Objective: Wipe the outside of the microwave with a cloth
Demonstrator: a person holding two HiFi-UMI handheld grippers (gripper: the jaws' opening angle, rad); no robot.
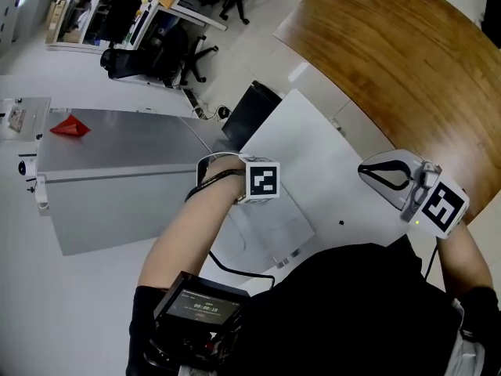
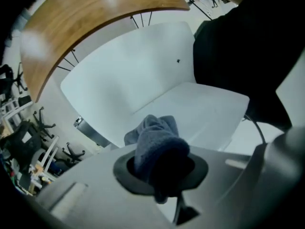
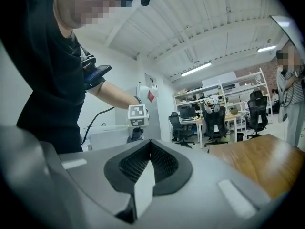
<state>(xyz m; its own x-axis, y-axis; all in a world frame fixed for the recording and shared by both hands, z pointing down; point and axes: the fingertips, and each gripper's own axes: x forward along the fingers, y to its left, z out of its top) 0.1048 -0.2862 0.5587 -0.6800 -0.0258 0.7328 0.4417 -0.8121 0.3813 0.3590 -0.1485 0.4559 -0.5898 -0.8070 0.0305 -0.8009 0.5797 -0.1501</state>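
The white microwave (image 1: 313, 151) stands below me, and its top (image 2: 157, 70) fills the left gripper view. A blue-grey cloth (image 2: 155, 144) is bunched between the jaws of my left gripper (image 2: 159, 168), which is shut on it and held just above the white top. In the head view only this gripper's marker cube (image 1: 262, 180) shows over the microwave's near left part, and the cloth is hidden. My right gripper (image 1: 385, 175) hangs at the microwave's right side, shut with nothing in it (image 3: 150, 147). From there I see the left gripper (image 3: 137, 120) across the microwave.
A grey metal cabinet (image 1: 117, 171) with a red object (image 1: 70, 127) on top stands at the left. A curved wooden table (image 1: 391, 61) lies behind the microwave. Office chairs (image 1: 184, 57) and desks are farther back. A person (image 3: 290, 94) stands at the far right.
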